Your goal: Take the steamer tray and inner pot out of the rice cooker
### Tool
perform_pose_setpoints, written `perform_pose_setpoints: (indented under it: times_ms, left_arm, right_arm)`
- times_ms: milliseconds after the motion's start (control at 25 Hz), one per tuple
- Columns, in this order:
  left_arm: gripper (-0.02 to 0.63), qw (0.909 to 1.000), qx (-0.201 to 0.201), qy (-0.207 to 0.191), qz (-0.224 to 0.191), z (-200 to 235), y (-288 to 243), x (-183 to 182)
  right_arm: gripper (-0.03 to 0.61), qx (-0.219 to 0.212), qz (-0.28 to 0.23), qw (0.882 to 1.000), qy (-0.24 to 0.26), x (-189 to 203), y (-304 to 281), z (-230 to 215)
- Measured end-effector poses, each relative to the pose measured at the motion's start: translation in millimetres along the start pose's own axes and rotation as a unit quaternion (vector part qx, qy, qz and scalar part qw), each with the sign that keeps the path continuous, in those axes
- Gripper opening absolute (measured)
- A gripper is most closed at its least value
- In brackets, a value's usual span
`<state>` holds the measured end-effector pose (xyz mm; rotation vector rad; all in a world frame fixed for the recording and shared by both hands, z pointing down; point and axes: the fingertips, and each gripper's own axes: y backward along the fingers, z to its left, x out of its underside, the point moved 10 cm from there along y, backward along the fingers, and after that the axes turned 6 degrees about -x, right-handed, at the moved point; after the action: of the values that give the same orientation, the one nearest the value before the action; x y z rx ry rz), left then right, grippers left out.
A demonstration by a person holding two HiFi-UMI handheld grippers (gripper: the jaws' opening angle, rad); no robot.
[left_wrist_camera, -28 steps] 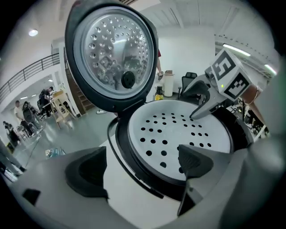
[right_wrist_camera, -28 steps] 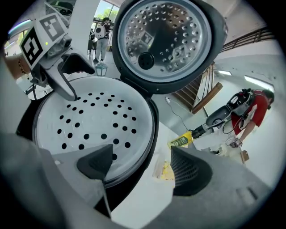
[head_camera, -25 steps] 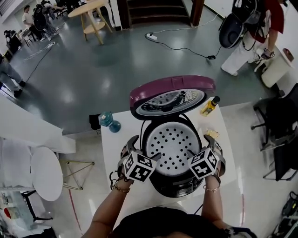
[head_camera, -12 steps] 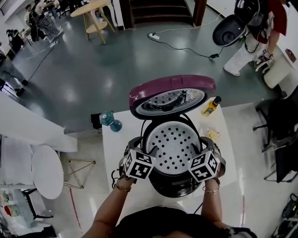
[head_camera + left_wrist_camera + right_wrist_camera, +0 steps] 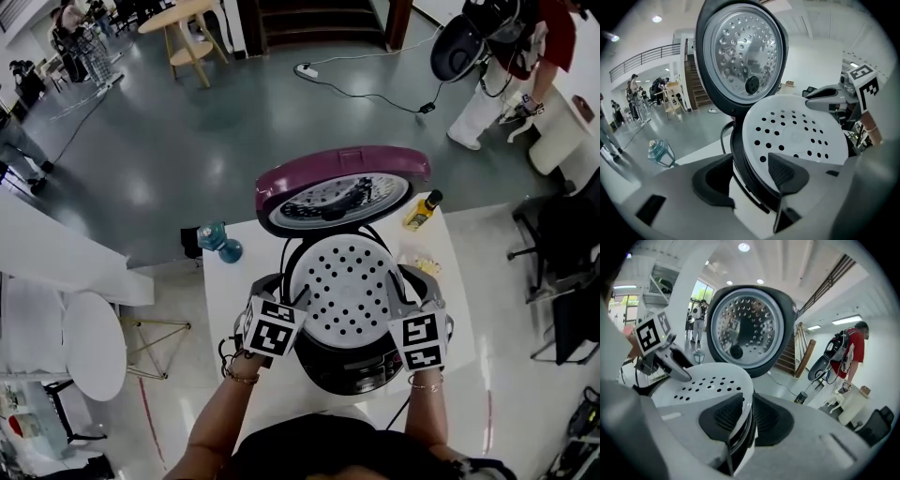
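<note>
1. The rice cooker (image 5: 352,364) stands on the white bench (image 5: 234,281). Its purple lid (image 5: 342,167) is swung up at the cooker's far side, with the metal inner face turned toward the person.
2. The steamer tray (image 5: 349,286), white and full of round holes, lies over the cooker's mouth. It appears to ride higher on the right gripper's side.
3. The right gripper (image 5: 747,416) is at the cooker's right edge. Its jaws have just been closing and now stand narrow, with both ribbed pads pressed on the tray's white rim.
4. The left gripper (image 5: 750,174) is at the cooker's left edge. Its jaws have also just been closing and are about half apart. They straddle the tray's edge and the dark ring beneath it. The pad on the tray side lies against the tray, and a pale gap shows between the outer pad and the ring.
5. The inner pot cannot be made out under the tray.
6. Left of the cooker's lid, a small teal glass object (image 5: 220,242) sits at the bench edge.
7. Right of the lid stands a yellow bottle (image 5: 424,212) with a dark cap.
</note>
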<state>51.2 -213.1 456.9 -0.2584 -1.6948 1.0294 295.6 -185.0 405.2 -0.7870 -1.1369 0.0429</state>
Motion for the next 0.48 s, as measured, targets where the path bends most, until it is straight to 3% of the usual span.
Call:
perform_pose_setpoints:
  times_ms: [200, 480]
  left_arm:
    - [0.216, 0.9997, 0.003, 0.022, -0.005, 2.3, 4.0, -0.5]
    - [0.167, 0.999, 0.01, 0.042, -0.011, 7.4, 9.8, 1.1]
  right_arm:
    - [0.044, -0.008, -0.092, 0.994, -0.051, -8.0, 14.4, -2.9]
    - [0.032, -0.031, -0.165, 0.984, -0.06, -22.4, 24.7, 2.5]
